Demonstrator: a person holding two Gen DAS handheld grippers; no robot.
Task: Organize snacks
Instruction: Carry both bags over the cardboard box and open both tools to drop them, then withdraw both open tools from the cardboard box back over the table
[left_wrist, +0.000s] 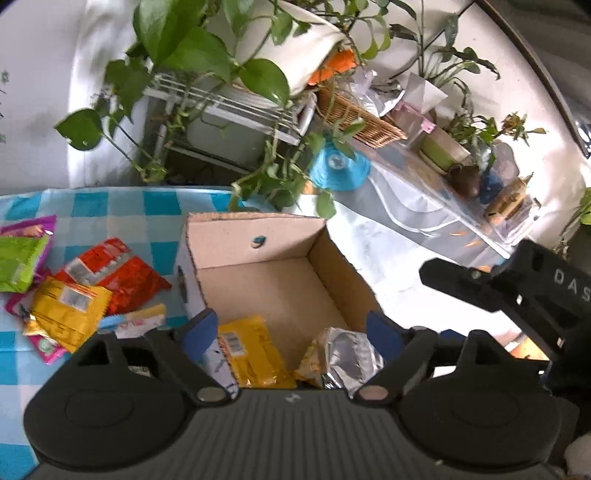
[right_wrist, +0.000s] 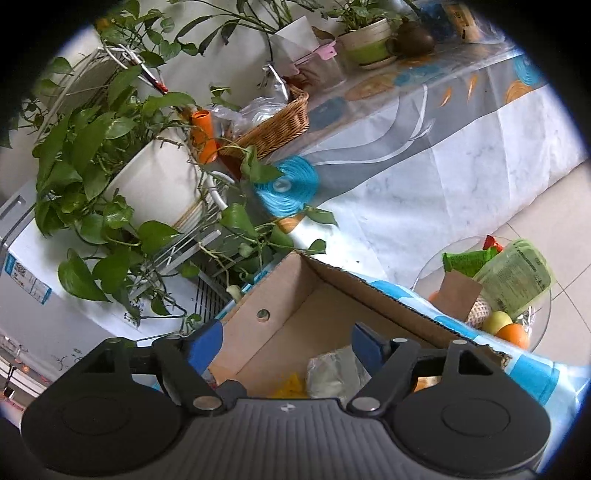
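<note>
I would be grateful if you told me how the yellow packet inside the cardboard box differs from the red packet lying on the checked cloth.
The yellow packet lies inside the cardboard box on its floor, beside a silver foil packet; the red packet lies outside, on the checked cloth, in a pile of other snacks. The yellow one has nothing on top of it; the red one is partly covered by another yellow packet. Both lie flat with a barcode label showing.

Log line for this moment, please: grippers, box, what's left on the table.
left gripper: open, over box | right gripper: open, over box | box: yellow packet, silver bag inside | pile: on table
</note>
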